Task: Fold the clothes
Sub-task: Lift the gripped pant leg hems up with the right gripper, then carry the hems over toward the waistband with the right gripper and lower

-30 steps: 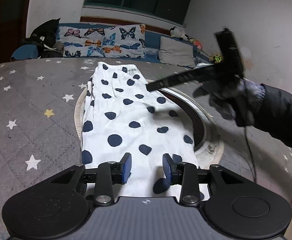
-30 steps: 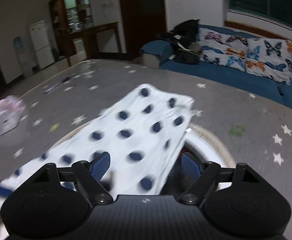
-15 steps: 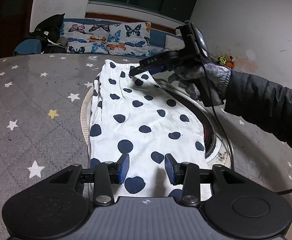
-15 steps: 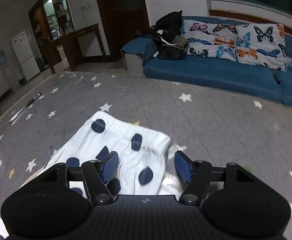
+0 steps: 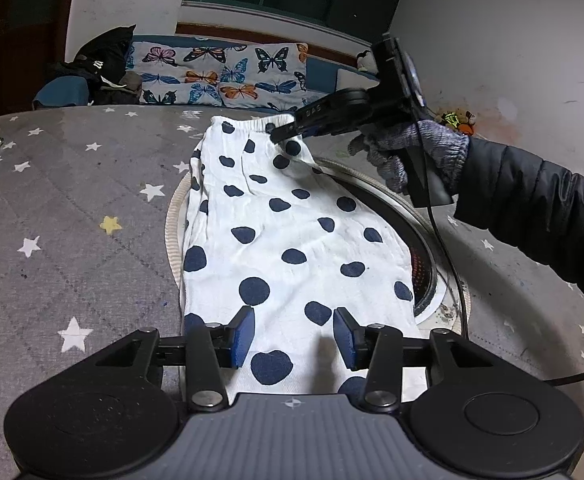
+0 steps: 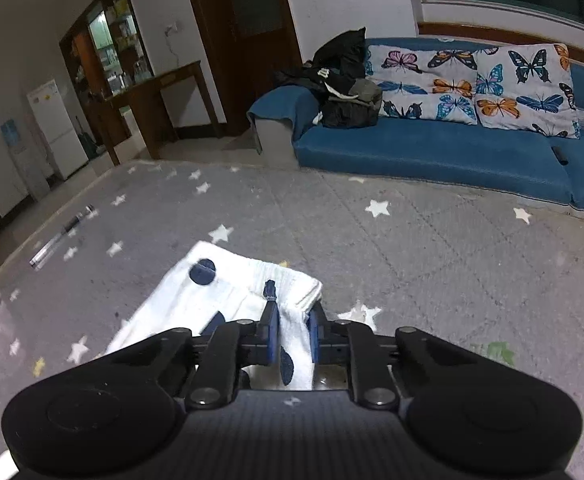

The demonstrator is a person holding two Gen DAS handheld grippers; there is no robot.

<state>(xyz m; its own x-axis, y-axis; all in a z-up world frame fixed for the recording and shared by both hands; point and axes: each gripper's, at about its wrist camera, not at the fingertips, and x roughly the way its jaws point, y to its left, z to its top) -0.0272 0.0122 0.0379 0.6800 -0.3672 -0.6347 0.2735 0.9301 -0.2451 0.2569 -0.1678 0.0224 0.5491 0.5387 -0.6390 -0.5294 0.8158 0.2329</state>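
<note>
White pants with dark blue dots (image 5: 280,232) lie lengthwise on the grey star-patterned table cover, waistband at the far end. My left gripper (image 5: 294,338) is open just above the near end of the pants, one pad on each side of the cloth. My right gripper (image 6: 294,334) is shut on the pants at the far right corner of the elastic waistband (image 6: 288,280). In the left wrist view the right gripper (image 5: 288,132) pinches that waistband corner, held by a gloved hand.
A round recessed heater ring (image 5: 420,248) sits in the table under the pants. A cable (image 5: 448,264) trails from the right gripper across the table. A pen (image 6: 62,236) lies near the left table edge. A blue sofa (image 6: 432,152) with butterfly cushions stands beyond.
My right gripper has moved to the far waistband corner and closed on it. My left gripper has stayed open over the near end of the pants.
</note>
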